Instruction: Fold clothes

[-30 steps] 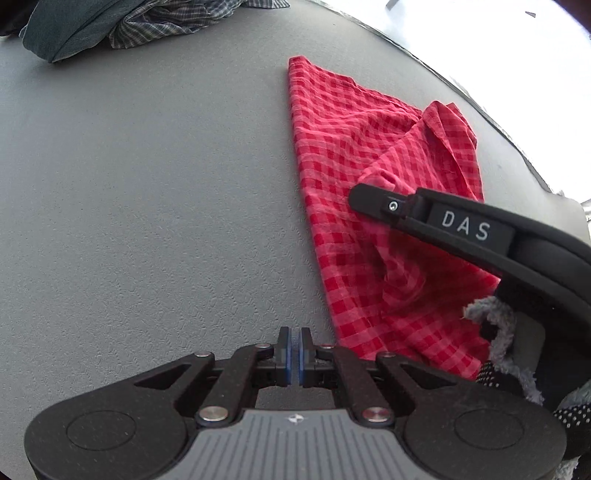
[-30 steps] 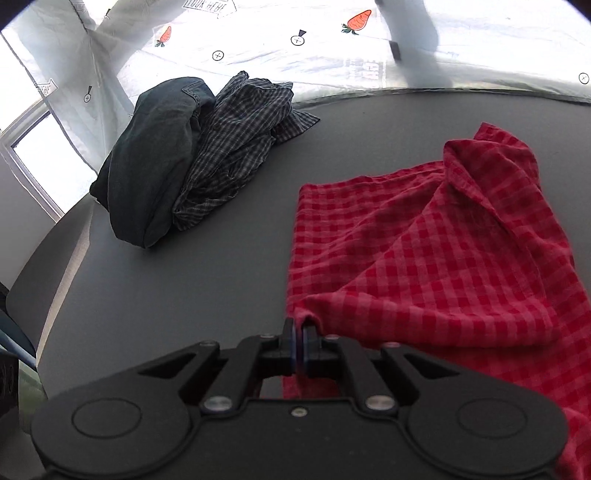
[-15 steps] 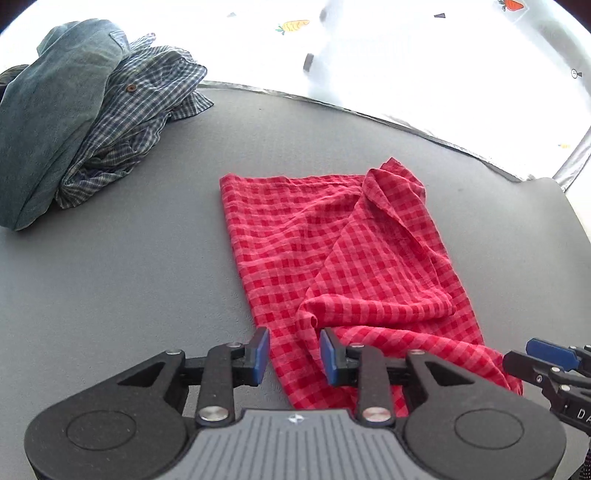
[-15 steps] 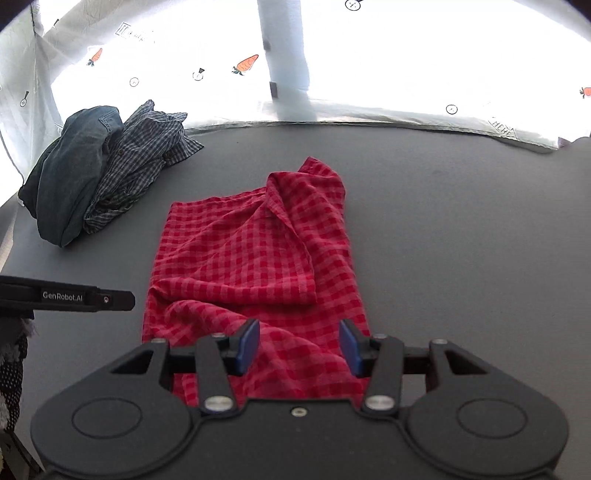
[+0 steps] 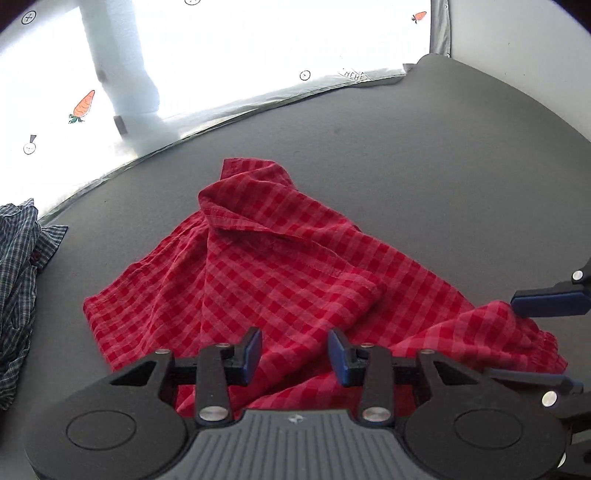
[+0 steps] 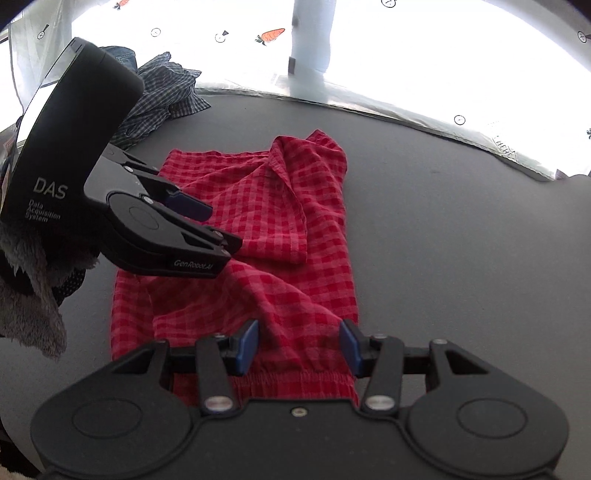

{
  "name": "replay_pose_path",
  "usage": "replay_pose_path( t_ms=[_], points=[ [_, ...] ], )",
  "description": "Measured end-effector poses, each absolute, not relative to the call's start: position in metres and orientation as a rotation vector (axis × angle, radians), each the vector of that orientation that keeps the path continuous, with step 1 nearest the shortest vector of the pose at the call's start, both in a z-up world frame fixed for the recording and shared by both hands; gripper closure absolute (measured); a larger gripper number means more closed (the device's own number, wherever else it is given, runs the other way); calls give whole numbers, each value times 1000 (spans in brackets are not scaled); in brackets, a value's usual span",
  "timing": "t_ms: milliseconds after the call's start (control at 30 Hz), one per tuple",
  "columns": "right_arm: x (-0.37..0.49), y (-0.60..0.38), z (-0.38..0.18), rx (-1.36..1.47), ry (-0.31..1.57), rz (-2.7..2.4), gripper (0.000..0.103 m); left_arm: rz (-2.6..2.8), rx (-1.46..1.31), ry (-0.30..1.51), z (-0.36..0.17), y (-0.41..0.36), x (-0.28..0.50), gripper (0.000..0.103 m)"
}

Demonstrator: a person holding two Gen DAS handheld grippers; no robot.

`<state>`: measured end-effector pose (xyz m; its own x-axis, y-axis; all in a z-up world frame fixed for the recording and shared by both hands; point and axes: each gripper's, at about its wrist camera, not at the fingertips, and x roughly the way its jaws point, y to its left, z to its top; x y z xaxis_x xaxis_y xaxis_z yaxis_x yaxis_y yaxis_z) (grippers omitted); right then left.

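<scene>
A dark grey mat (image 6: 443, 229) covers the work surface, edged at the far side by a bright white sheet printed with small carrots (image 6: 272, 35). On the mat, near its middle, lies the red checked garment (image 6: 258, 236), partly doubled over itself: one layer is turned across the top, a gathered band (image 6: 295, 380) lies at the near end, and loose ridges run through the middle. At the far left sits a heap of other clothes, a blue-grey plaid shirt (image 6: 159, 99) uppermost in view.

My left gripper (image 5: 294, 352) hangs low over the near edge of the cloth, jaws apart and holding nothing. My right gripper (image 6: 299, 345) hangs just above the gathered band, jaws likewise apart and empty.

I judge the fabric thin, light and limp: it will drape and slide, not hold a crease unaided, and a single pinch would drag the whole piece. The firmest places to grip appear to be the stitched band and the hemmed corners, one for each gripper, kept taut between them.
</scene>
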<state>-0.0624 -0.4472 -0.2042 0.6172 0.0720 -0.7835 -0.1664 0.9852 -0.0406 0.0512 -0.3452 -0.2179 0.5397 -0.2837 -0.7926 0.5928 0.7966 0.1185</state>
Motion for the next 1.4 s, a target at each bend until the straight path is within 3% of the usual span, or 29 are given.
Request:
replay_pose_path(
  t_ms=[300,367,400,533,733,933,1200,1400],
  points=[
    [-52,-445,-213,-102,916,150,54,-504,501,870,-240,-358,54,62],
    [-51,-444,-214,-100,918,154,54,-494,506,853,-240,-358,52,74],
    [-51,-444,-214,-98,920,156,54,-483,495,843,-238,-356,52,85],
    [-51,-440,-217,-100,927,165,54,-387,399,780,-223,-339,58,101],
    [-52,-434,-216,-106,933,177,54,-136,148,756,-200,-277,91,101],
    [-60,-430,-208,-137,912,214,54,147,-269,953,-228,-176,130,100],
    [-90,-399,-188,-301,807,404,54,147,-223,978,-241,-173,126,97],
    [-82,-371,-225,-432,917,456,60,136,-221,975,-239,-179,123,97]
  ],
)
